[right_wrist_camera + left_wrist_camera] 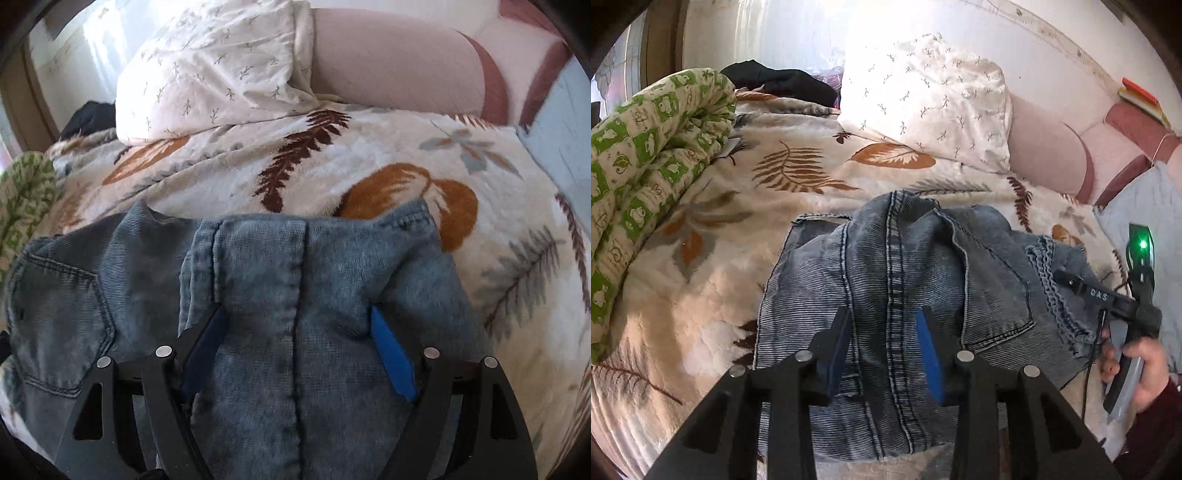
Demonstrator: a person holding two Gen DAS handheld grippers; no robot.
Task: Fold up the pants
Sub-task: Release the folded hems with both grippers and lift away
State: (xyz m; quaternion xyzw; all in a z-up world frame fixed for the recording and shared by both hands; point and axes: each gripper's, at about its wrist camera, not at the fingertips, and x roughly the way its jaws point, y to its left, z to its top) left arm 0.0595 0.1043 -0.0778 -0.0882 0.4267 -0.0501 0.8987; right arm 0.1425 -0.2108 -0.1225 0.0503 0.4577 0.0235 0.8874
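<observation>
Green quilt (646,155) at 9 o'clock on bed (713,266). Jeans (886,295) centre, folded. Left claw (886,325) partly open, straddling a seam, pads not pressing. Right claw (299,343) wide open over jeans, gripping nothing. Pillow (923,103) at 12 o'clock.

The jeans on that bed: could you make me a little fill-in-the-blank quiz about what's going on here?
1. The jeans lie on a blanket printed with ____.
2. Behind them rests a white ____ with a small twig pattern.
3. The rolled quilt to the left is cream and ____.
4. The pads of the left gripper are coloured ____.

Missing words: leaves; pillow; green; blue
</observation>
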